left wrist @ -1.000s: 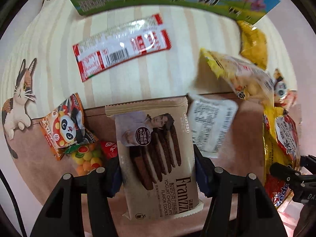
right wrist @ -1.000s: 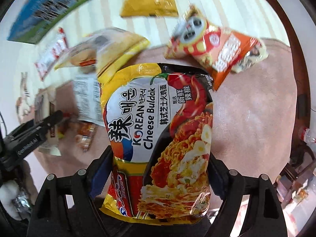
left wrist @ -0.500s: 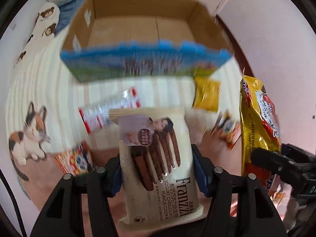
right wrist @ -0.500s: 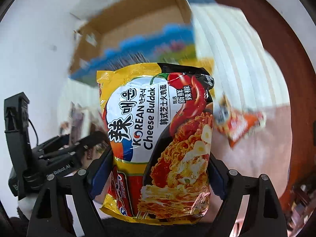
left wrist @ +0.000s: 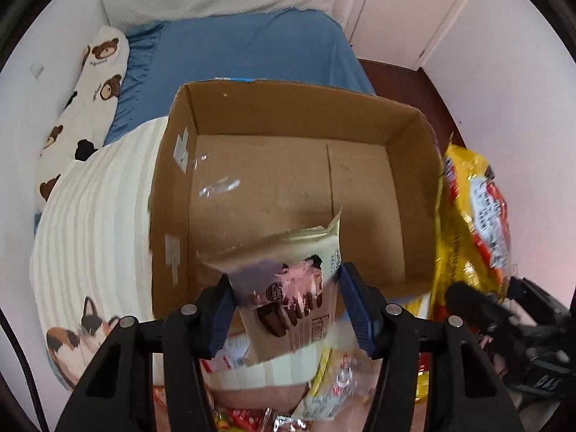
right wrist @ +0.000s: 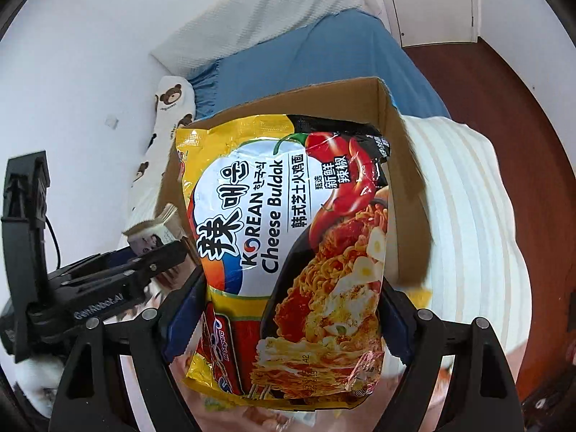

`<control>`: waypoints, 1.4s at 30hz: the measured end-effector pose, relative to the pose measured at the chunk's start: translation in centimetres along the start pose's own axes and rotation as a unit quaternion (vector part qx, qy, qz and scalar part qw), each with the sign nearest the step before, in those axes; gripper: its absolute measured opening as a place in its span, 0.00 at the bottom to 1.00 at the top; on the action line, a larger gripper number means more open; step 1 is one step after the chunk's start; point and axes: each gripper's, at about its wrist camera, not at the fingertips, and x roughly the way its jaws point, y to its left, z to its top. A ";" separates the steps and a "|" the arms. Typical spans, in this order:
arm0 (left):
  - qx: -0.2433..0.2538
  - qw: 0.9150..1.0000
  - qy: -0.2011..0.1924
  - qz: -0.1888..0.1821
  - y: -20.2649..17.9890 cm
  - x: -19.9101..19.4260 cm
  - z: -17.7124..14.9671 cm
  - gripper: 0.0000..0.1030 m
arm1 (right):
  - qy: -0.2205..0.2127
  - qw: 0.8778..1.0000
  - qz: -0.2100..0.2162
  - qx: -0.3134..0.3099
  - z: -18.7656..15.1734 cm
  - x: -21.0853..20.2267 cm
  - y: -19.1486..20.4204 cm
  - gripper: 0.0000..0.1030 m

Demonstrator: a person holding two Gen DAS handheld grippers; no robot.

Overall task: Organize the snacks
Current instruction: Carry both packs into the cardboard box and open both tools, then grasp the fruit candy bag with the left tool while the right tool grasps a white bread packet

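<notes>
**Left wrist view: two packets held over the open box**

Left wrist camera looks down into the cardboard box (left wrist: 288, 187) on the bed (left wrist: 252, 46), its floor bare. The noodle bag (right wrist: 288, 252), long axis along the fingers, is pinched in the right claw (right wrist: 288, 309) over the box's right wall. The cookie packet (left wrist: 288, 288), buckled, is pinched by the left claw (left wrist: 288, 309), whose jaws have just been closing on it; it hangs over the near wall, nearer the floor. Only the right wrist view shows both claws side by side.
</notes>
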 end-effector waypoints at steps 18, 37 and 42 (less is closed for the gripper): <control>-0.002 0.995 0.085 0.060 3.2 13.0 7.1 0.39 | 0.062 0.994 -0.077 -0.036 9.0 16.2 1.9 0.91; -0.007 0.997 -0.059 0.052 2.3 1.1 -0.1 0.99 | -0.018 0.993 -0.104 -0.055 2.5 4.7 4.1 0.98; -0.010 0.994 -0.102 0.048 2.1 -2.1 -2.5 0.99 | -0.047 0.991 -0.110 -0.056 -0.3 1.2 4.7 1.00</control>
